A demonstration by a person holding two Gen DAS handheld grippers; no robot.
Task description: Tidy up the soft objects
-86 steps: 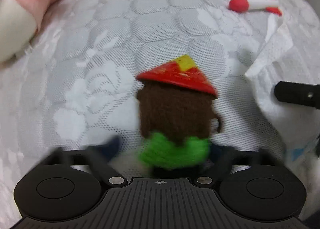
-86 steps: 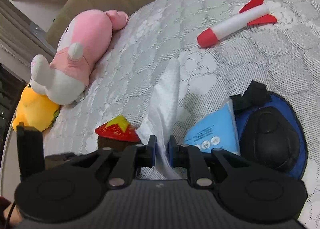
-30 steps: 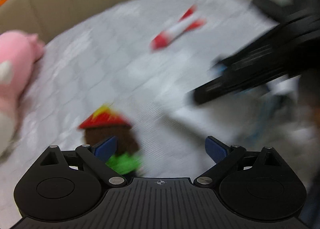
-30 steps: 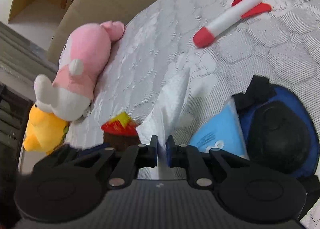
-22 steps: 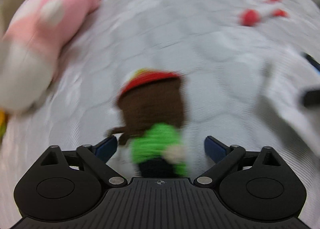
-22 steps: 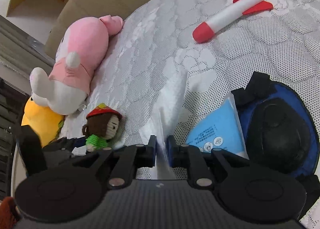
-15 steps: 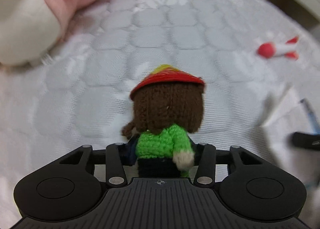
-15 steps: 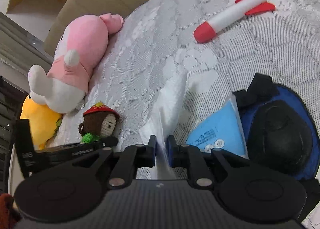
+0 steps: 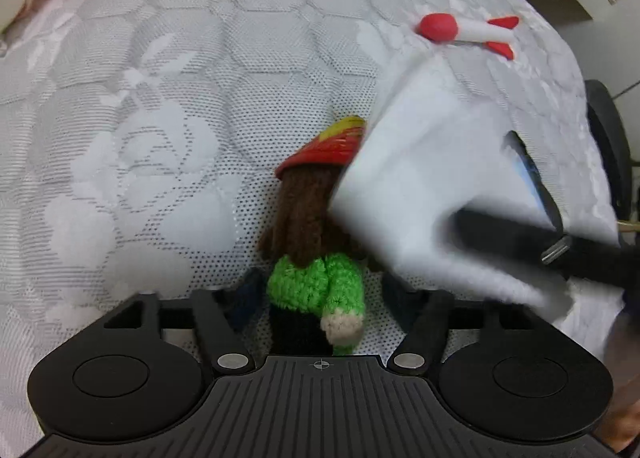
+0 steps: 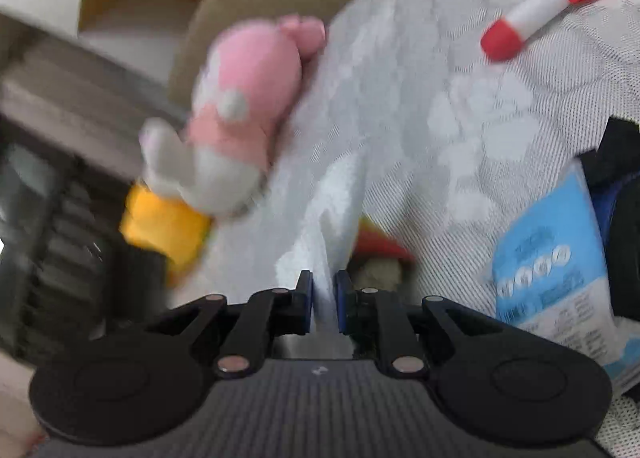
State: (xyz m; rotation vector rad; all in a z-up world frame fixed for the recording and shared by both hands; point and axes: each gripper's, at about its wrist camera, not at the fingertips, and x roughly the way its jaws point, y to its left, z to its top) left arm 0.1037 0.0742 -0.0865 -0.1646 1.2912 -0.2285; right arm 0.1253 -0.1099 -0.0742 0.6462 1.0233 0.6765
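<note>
Left gripper (image 9: 316, 298) jaws, clamped on crocheted doll (image 9: 316, 242) half second ago, just reopened; doll seen between parted pads, untouched, lying on mattress (image 9: 160, 106). White cloth (image 9: 420, 186), earlier beside doll, now drawn over hat and right side of doll. Right gripper (image 10: 323, 300) pinched shut on cloth edge, as before. Farther off: blue packet (image 10: 548, 250), pink plush (image 10: 248, 98), yellow plush (image 10: 164, 226), foam rocket (image 9: 464, 32) well apart near mattress edge.

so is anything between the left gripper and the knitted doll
No. The knitted doll already sits between the left gripper's jaws, which have just been opening. The white tissue only drapes over its head.
</note>
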